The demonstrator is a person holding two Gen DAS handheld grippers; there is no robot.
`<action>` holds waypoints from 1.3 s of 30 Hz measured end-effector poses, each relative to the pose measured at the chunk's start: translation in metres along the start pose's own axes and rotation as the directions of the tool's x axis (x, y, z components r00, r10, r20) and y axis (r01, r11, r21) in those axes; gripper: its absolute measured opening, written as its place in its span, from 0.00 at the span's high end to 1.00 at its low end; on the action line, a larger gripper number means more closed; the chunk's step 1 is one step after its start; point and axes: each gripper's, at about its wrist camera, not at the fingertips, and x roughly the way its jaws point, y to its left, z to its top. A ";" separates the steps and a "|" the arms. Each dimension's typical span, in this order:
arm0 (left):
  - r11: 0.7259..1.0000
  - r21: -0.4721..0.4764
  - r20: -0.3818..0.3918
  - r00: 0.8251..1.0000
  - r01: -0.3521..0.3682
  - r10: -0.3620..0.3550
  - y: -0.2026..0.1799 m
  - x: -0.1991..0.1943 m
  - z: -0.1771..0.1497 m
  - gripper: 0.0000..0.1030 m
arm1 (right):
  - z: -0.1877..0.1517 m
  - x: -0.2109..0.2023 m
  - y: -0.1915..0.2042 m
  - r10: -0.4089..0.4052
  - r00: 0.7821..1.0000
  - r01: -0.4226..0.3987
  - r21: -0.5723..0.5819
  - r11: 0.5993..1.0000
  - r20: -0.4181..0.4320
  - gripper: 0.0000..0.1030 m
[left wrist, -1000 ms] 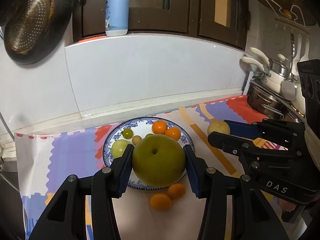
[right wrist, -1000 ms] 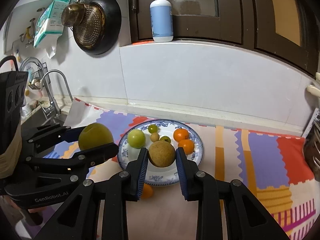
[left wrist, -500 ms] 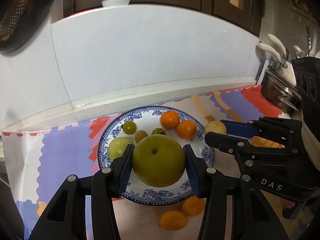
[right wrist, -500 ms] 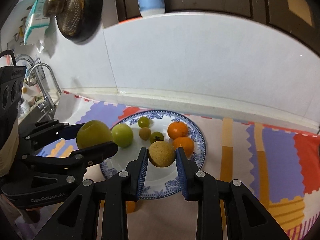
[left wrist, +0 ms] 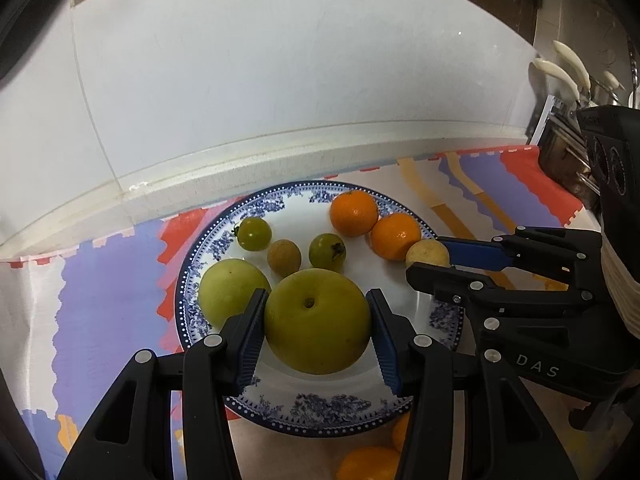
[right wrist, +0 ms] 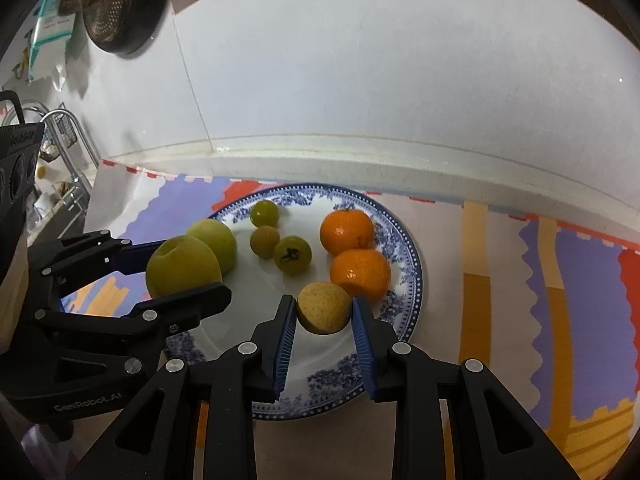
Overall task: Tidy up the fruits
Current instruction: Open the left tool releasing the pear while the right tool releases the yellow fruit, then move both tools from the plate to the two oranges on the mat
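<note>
Gripping a large green pear (left wrist: pixel 317 320) in the left gripper (left wrist: pixel 316 334), just above the blue-patterned plate (left wrist: pixel 320 412), beside a green apple (left wrist: pixel 230 290). Pinching a small yellow-brown fruit (right wrist: pixel 323 307) in the right gripper (right wrist: pixel 324 338), over the plate's right side, near two oranges (right wrist: pixel 360 271).

One plate (left wrist: pixel 442 316). Large green fruits: two, one between the left jaws (left wrist: pixel 317 321) and one just left of them (left wrist: pixel 230 292). Small green fruits: two (left wrist: pixel 255 233) (left wrist: pixel 327 251). Small brown fruit: one (left wrist: pixel 284 257). Yellow fruit: one (right wrist: pixel 324 307), between the right jaws. Oranges on the plate: two (left wrist: pixel 353 213) (left wrist: pixel 395 235). Oranges off the plate, below the left jaws: two (left wrist: pixel 368 464) (left wrist: pixel 400 432).
</note>
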 end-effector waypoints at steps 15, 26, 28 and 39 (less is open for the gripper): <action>0.998 0.035 0.077 0.996 -0.056 0.053 -0.003 -0.030 0.001 0.43 | 0.001 -0.008 -0.002 -0.022 1.000 0.022 0.026 0.999 0.008 0.62; 0.996 0.010 0.179 0.980 -0.094 0.091 -0.010 -0.091 -0.010 0.29 | -0.001 -0.067 0.020 -0.070 0.988 0.072 -0.007 0.997 0.135 0.51; 0.995 0.012 0.195 0.976 -0.102 0.097 -0.012 -0.100 -0.013 0.26 | -0.002 -0.079 0.026 -0.079 0.985 0.083 -0.020 0.996 0.157 0.51; 0.990 0.017 0.223 0.965 -0.143 0.136 -0.019 -0.132 -0.040 0.21 | -0.018 -0.110 0.045 -0.099 0.976 0.111 -0.052 0.992 0.191 0.45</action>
